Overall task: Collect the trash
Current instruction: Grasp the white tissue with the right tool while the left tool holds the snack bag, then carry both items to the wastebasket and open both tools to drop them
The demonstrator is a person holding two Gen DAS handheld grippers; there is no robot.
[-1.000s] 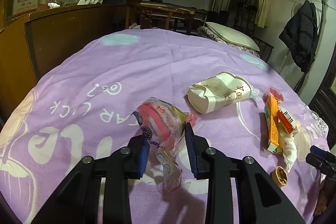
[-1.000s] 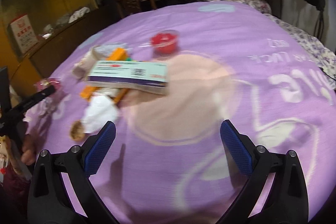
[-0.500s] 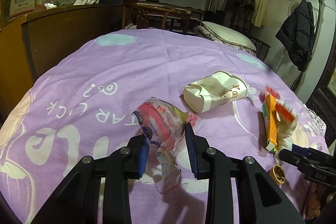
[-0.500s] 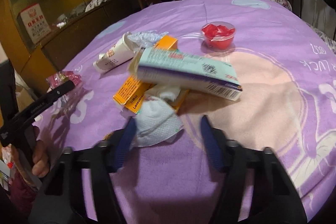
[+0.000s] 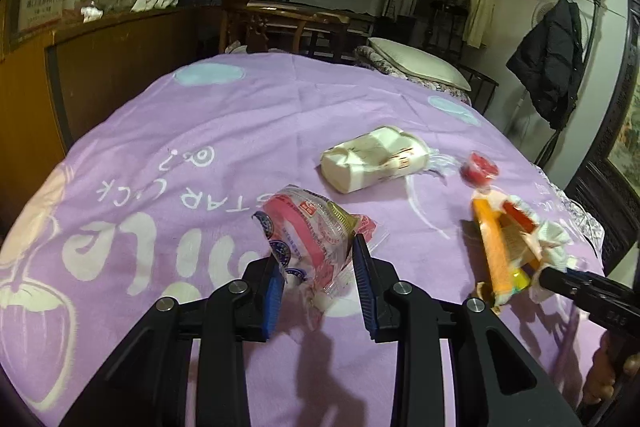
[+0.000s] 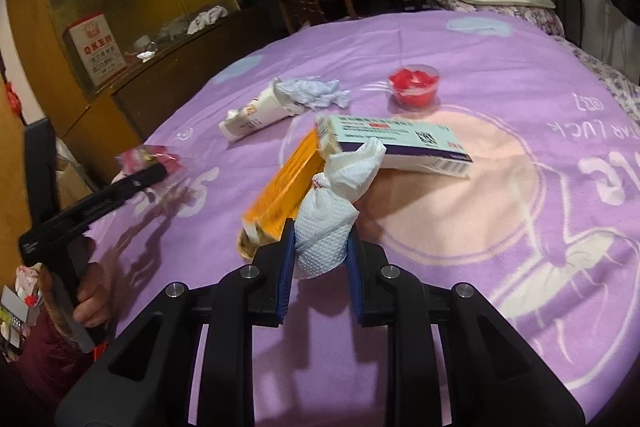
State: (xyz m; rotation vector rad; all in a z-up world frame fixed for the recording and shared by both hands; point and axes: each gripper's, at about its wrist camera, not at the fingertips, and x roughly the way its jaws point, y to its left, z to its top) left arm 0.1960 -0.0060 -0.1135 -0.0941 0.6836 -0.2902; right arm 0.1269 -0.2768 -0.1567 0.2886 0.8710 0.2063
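My left gripper (image 5: 318, 267) is shut on a pink and clear plastic snack wrapper (image 5: 312, 227), held just above the purple bedspread (image 5: 180, 131). My right gripper (image 6: 321, 245) is shut on a crumpled white paper towel (image 6: 328, 223) next to an orange box (image 6: 286, 183) and a teal and white carton (image 6: 396, 143). A crushed white paper cup (image 5: 372, 159) and a small cup of red scraps (image 6: 414, 87) lie further out. The wrapper also shows in the right wrist view (image 6: 146, 155), and the towel in the left wrist view (image 5: 554, 239).
A crumpled blue-grey tissue (image 6: 314, 93) lies by the paper cup (image 6: 256, 113). A small brown nut-like scrap (image 6: 248, 247) sits under the orange box. A wooden cabinet (image 5: 108, 75) borders the bed on one side, a pillow (image 5: 416, 65) lies beyond it.
My right gripper moved in toward the trash pile and closed on the white paper towel. My left gripper kept its hold on the wrapper and barely moved.
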